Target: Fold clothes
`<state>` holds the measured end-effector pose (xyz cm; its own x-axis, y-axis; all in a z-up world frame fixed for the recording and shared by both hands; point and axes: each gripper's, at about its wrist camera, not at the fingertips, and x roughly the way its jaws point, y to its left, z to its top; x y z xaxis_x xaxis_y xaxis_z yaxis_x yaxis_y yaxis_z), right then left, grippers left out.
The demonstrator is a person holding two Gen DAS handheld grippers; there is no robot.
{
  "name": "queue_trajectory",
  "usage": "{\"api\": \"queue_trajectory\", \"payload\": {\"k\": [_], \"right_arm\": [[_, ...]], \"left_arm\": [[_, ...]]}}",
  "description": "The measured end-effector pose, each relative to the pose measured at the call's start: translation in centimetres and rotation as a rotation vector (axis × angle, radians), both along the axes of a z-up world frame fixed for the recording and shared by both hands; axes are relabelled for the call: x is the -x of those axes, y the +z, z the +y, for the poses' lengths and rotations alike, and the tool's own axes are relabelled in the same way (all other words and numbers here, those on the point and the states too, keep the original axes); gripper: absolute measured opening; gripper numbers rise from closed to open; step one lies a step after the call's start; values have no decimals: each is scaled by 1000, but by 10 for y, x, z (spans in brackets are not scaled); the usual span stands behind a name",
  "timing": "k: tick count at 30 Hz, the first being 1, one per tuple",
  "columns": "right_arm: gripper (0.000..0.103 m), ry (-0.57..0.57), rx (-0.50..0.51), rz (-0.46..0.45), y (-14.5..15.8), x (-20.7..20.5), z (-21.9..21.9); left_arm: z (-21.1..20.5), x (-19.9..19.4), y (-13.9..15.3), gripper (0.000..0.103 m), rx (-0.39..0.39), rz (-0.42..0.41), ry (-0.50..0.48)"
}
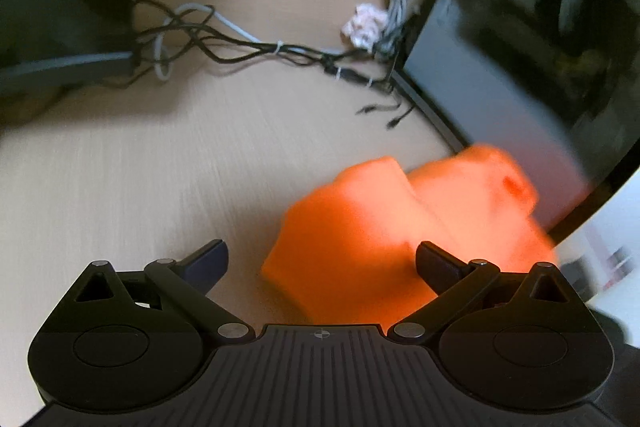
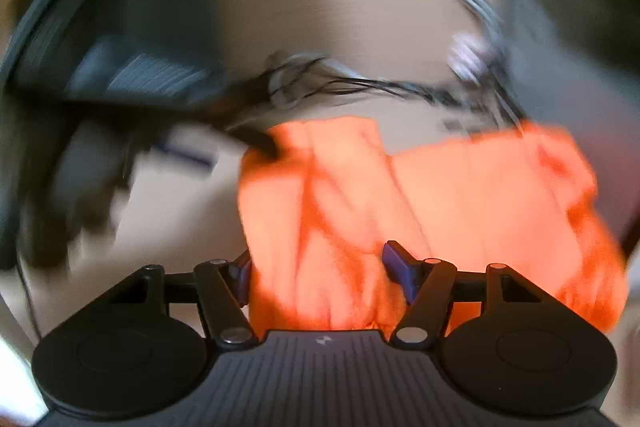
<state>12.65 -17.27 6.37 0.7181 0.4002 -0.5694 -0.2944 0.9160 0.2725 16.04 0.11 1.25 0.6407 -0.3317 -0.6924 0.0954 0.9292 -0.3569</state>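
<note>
left gripper [image 1: 322, 263]: jaws spread wide, nothing pinched; the orange cloth lies ahead of the right finger [image 1: 438, 267] and partly behind it, the left finger over bare desk.
right gripper [image 2: 316, 275]: jaws about half apart with a bunched part of the cloth between them; cloth covers the left pad and lies against the right finger [image 2: 400, 273], but heavy blur means I cannot tell whether the pads actually press on it.
orange cloth [image 1: 360, 227]: in the left wrist view it lies on the desk as two overlapping folded lumps, right of centre, its far end near the monitor's lower edge. In the right wrist view [image 2: 440, 203] it fills the middle and right, creased, running back from the jaws.
desk [image 1: 140, 167]: light wood grain, bare on the left side.
cables [image 1: 224, 43]: tangle of black and grey leads across the desk beyond the cloth, well apart from it.
crumpled scrap [image 1: 362, 25]: pale pinkish-white, beside a grey coiled cable at the monitor's corner.
monitor [image 1: 500, 47]: dark screen, far right, tilted in view.
right wrist view background: too smeared to read beyond cables and dark shapes.
</note>
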Motion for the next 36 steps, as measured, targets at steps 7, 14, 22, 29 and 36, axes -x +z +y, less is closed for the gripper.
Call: {"api": "queue_trajectory", "payload": {"k": [7,14,22,29,36], "right_arm": [[64,-4,-41,10,-5,0,-21],[71,34,57,-57,-5,3,-9],[73,43,116,-71,-8,-1,-3],[73,47,118,-79,-9,1,-2],[92,111,353,-283,0,34,28]], "left_arm": [[-10,-14,-9,103,12,19,-7],[-20,-33,-19,103,-27,59,-8],[-14,-26,-6,102,11,69,19],[0,-14,-22,102,274,204,1],[-26,-23,-3,102,408,165,-61]]}}
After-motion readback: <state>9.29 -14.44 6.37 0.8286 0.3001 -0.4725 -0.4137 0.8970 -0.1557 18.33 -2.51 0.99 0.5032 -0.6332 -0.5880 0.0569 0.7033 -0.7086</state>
